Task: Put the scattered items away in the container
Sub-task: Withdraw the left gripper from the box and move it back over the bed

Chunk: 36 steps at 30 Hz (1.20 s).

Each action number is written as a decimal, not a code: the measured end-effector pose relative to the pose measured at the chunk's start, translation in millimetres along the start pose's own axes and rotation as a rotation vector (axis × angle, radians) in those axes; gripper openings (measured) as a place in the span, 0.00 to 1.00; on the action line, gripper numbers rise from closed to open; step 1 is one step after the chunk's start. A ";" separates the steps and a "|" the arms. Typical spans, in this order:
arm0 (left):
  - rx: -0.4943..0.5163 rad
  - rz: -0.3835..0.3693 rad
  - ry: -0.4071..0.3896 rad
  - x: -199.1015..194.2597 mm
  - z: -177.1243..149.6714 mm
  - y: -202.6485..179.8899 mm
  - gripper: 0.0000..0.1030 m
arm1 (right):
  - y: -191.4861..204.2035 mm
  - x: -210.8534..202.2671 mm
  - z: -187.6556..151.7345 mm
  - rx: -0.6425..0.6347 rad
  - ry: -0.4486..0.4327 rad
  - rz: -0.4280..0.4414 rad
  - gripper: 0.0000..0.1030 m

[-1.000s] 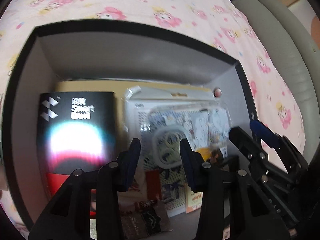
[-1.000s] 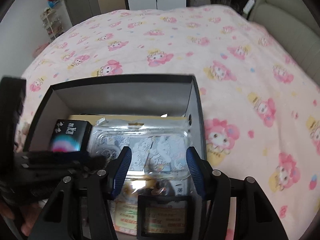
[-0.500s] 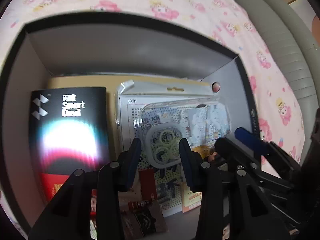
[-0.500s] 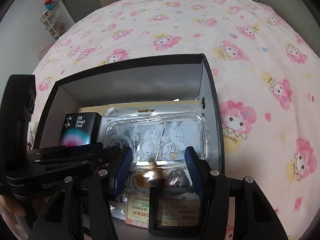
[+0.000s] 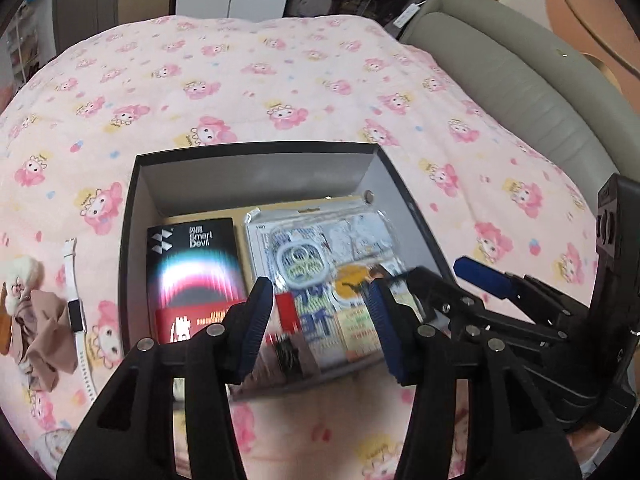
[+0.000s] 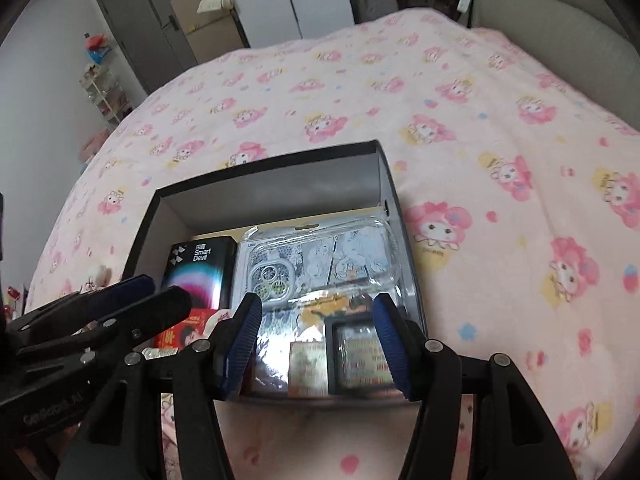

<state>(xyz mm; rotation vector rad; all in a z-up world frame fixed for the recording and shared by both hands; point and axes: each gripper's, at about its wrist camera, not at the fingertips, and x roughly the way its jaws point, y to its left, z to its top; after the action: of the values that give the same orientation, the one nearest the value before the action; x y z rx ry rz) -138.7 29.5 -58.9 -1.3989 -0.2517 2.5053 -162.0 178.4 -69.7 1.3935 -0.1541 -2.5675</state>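
On the bed's pink blanket [image 5: 304, 92], far left, a white smartwatch [image 5: 76, 312] lies beside a beige cloth toy [image 5: 36, 320], both outside the box. The black box [image 5: 256, 148] holds a Smart Devil carton [image 5: 192, 264] left of a clear-packed phone case [image 5: 320, 244]. The left claw [image 5: 320, 328] hangs above it, jaws just opened wider, nothing between them. The right claw [image 6: 316, 344] gapes wide, empty.

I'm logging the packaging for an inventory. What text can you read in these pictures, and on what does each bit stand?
"Smart Devil": black box in the container, below two characters I can't read.
"GenRobot.AI", blurred: left claw's body.
Clear blister pack: small code, unreadable.
Red and green cards: print blurred.
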 end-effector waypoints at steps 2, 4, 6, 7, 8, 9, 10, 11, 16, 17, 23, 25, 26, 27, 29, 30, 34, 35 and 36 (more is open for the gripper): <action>0.003 -0.019 -0.014 -18.2 -5.2 1.6 0.50 | 5.9 -15.3 -4.7 -0.005 -0.036 -0.012 0.53; 0.016 -0.023 -0.030 -35.3 -10.8 -1.0 0.50 | 12.1 -29.7 -9.3 -0.007 -0.064 -0.020 0.53; 0.038 -0.022 -0.053 -51.2 -17.2 -3.3 0.50 | 18.9 -44.7 -15.8 -0.005 -0.088 -0.022 0.53; 0.046 -0.022 -0.059 -58.4 -20.7 -3.7 0.50 | 22.1 -51.8 -18.9 -0.004 -0.098 -0.022 0.53; 0.047 -0.023 -0.065 -66.0 -24.6 -3.7 0.50 | 25.9 -58.3 -21.0 -0.008 -0.106 -0.024 0.53; 0.046 -0.028 -0.068 -71.9 -28.2 -2.8 0.50 | 29.6 -63.6 -23.3 -0.014 -0.113 -0.026 0.53; 0.046 -0.031 -0.071 -75.5 -30.5 -2.2 0.50 | 34.2 -70.1 -26.4 -0.021 -0.120 -0.028 0.53; 0.043 -0.033 -0.076 -80.2 -34.3 -1.2 0.50 | 37.3 -73.2 -27.7 -0.027 -0.123 -0.031 0.53; 0.042 -0.022 -0.087 -96.3 -51.1 3.6 0.50 | 52.7 -88.4 -43.0 -0.041 -0.134 -0.041 0.53; 0.042 -0.017 -0.089 -99.0 -54.5 5.3 0.50 | 54.7 -89.0 -46.4 -0.036 -0.128 -0.039 0.53; 0.022 -0.019 -0.097 -113.8 -70.3 18.9 0.51 | 75.6 -94.1 -60.5 -0.075 -0.111 -0.034 0.53; 0.021 -0.017 -0.101 -118.8 -73.5 24.0 0.51 | 82.1 -95.8 -62.9 -0.086 -0.113 -0.034 0.53; 0.021 -0.016 -0.103 -121.4 -75.2 26.2 0.51 | 85.3 -96.4 -64.4 -0.090 -0.112 -0.029 0.53; 0.021 -0.014 -0.104 -123.7 -76.3 27.8 0.51 | 87.9 -96.8 -65.3 -0.092 -0.110 -0.025 0.53; 0.022 -0.014 -0.107 -127.3 -79.3 31.5 0.51 | 93.7 -96.9 -66.5 -0.099 -0.105 -0.017 0.53; 0.020 -0.015 -0.107 -128.7 -81.0 33.2 0.51 | 96.4 -97.1 -67.0 -0.105 -0.105 -0.018 0.53; 0.004 -0.025 -0.106 -133.6 -86.0 44.0 0.52 | 108.1 -98.3 -70.1 -0.127 -0.103 -0.027 0.53; 0.001 -0.023 -0.107 -135.2 -87.4 46.9 0.52 | 110.6 -98.3 -70.5 -0.130 -0.103 -0.028 0.53; -0.001 -0.020 -0.108 -136.5 -88.8 49.1 0.52 | 113.3 -98.2 -71.1 -0.136 -0.103 -0.028 0.53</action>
<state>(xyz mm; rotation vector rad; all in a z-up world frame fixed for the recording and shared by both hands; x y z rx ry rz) -1.3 -57.1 -8.4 -1.2568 -0.2869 2.5675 -34.8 92.5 -6.5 1.2251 0.0231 -2.6192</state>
